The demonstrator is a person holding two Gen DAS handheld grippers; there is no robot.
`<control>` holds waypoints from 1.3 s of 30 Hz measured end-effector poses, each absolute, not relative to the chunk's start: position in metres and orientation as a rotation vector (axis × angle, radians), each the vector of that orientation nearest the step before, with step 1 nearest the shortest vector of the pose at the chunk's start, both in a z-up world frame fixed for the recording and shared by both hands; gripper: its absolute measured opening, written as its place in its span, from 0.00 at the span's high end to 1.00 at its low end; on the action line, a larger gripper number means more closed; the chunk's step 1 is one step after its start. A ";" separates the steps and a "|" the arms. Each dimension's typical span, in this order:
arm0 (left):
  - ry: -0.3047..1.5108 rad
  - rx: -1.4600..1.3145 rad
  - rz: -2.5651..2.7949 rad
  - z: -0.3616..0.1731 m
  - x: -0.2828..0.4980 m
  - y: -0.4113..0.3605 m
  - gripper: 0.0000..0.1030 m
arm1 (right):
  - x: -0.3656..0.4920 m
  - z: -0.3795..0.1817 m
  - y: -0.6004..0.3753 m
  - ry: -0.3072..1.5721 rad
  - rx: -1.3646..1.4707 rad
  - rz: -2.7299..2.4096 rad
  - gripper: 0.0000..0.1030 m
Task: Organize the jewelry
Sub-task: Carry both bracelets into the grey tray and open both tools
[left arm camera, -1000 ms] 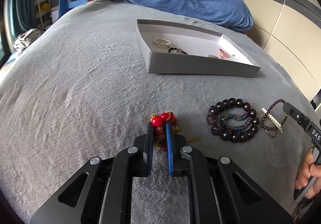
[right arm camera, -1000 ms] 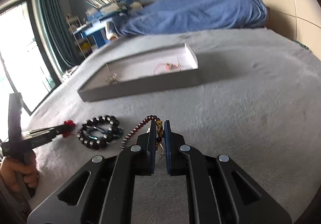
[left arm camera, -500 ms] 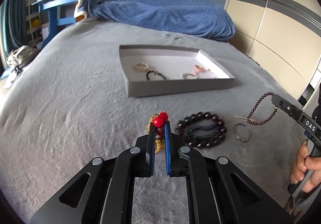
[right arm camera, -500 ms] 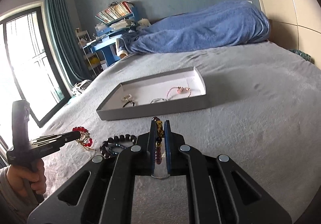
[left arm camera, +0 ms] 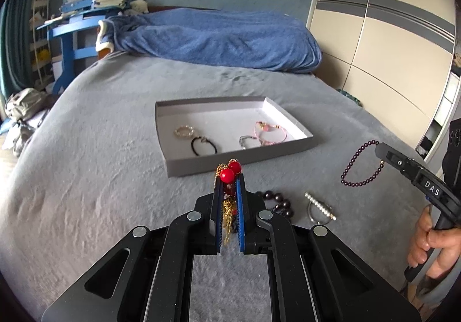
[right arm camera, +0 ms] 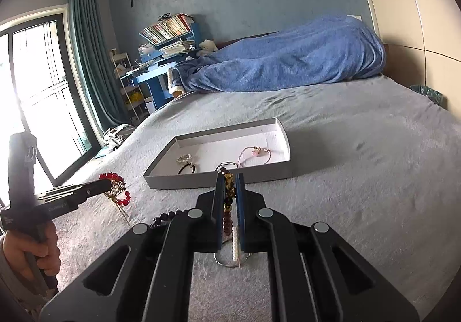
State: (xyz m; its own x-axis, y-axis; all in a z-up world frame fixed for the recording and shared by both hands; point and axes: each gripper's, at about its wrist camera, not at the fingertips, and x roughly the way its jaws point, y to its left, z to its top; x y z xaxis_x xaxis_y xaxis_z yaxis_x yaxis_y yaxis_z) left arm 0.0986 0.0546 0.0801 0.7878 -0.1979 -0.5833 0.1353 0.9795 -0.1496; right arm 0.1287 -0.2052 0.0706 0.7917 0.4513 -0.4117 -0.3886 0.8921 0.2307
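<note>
Both tongs raised, handle label (reads "DAS") [left arm camera: 429, 188]

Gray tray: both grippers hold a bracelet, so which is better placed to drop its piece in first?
Probably left: the left gripper with the red bead bracelet sits just before the gray tray; the right gripper is off to the side.

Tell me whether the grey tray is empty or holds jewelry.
Holds jewelry. The grey tray contains a pale beaded bracelet, a black cord bracelet and pink bracelets.

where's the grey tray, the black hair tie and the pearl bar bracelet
grey tray [left arm camera: 230, 162], left wrist view, front wall
black hair tie [left arm camera: 204, 146], left wrist view, the loop
pearl bar bracelet [left arm camera: 319, 206], left wrist view, pearl bar
</note>
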 end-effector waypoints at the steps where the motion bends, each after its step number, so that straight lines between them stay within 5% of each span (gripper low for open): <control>1: 0.638 -0.099 -0.180 0.082 0.100 0.054 0.91 | 0.130 0.071 -0.205 0.477 0.135 0.454 0.93; 18: 0.624 -0.049 -0.202 0.094 0.161 0.043 0.91 | 0.207 0.086 -0.178 0.496 0.059 0.486 0.93; 39: 0.698 -0.010 -0.178 0.075 0.327 0.048 0.91 | 0.388 0.064 -0.075 0.668 -0.010 0.526 0.93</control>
